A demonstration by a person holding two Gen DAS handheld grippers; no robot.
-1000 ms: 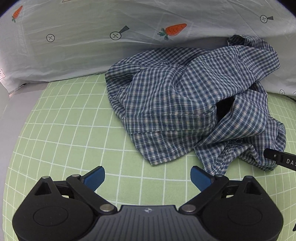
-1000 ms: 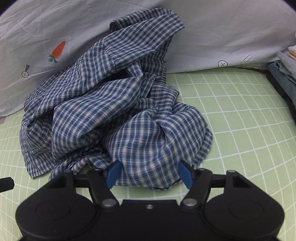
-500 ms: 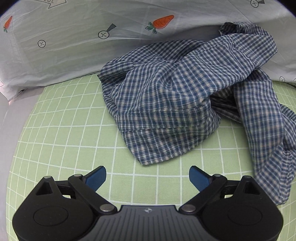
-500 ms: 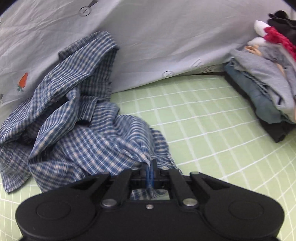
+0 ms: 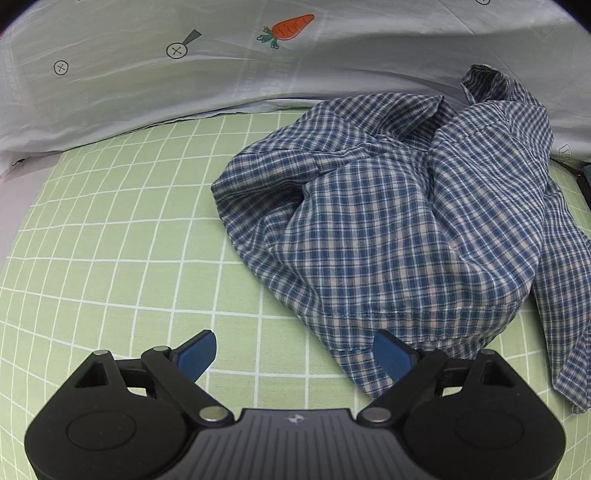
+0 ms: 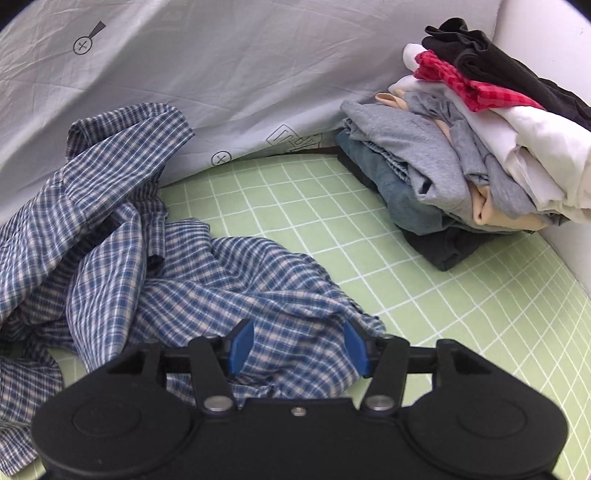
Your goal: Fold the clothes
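Observation:
A crumpled blue-and-white checked shirt lies on the green grid mat, at right in the left wrist view. My left gripper is open just in front of the shirt's near hem, its right finger at the hem's corner. In the right wrist view the same shirt fills the left and centre. My right gripper is open, with shirt cloth lying between and under its blue fingers.
A grey sheet with carrot prints rises behind the mat. A pile of folded clothes in grey, white, red and black sits at the back right by a white wall.
My right gripper was shut on the shirt's edge half a second ago and has now opened. The shirt was dragged rightward. My left gripper has moved in close to the shirt's hem.

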